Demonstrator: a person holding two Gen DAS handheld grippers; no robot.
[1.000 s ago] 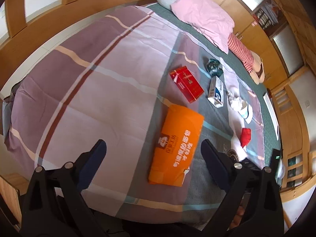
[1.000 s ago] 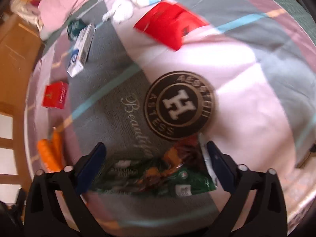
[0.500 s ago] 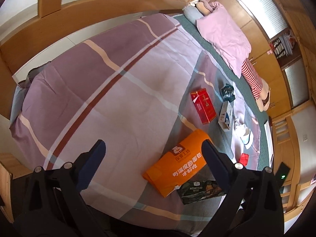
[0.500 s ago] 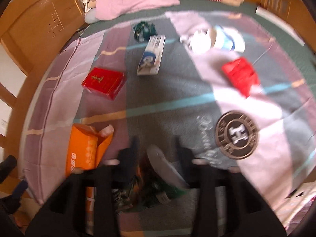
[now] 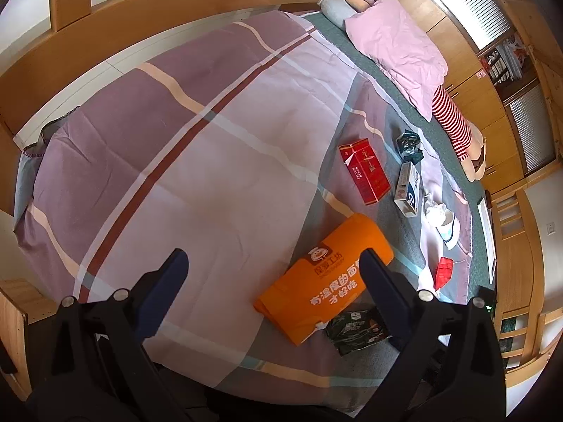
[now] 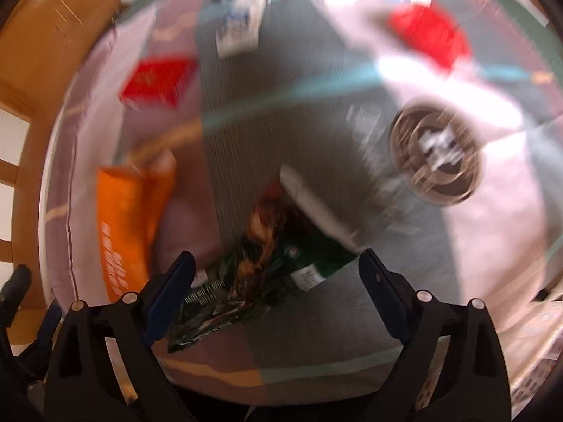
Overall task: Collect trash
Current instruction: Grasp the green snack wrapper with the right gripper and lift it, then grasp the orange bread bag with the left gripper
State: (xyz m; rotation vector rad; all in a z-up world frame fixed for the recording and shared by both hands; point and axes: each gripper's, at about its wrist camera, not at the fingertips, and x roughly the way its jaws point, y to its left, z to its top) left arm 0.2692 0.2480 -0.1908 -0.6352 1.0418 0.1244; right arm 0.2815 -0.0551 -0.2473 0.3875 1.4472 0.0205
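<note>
Trash lies on a striped bed. An orange bag lies near the foot edge, with a dark green snack wrapper beside it. Further on are a red carton, a white box, a crumpled dark wrapper, white tissue and a cup, and a small red packet. My left gripper is open and empty above the bed, beside the orange bag. My right gripper is open just over the green wrapper; the orange bag lies to its left. The right wrist view is blurred.
A pink pillow and a striped stuffed toy lie at the head of the bed. Wooden rails run along the far side and wooden cabinets line the right. A round logo is printed on the sheet.
My left gripper has pulled back and up, widening its view. My right gripper, after swinging up and away, has come back down over the green wrapper, which now lies loose between its open fingers.
</note>
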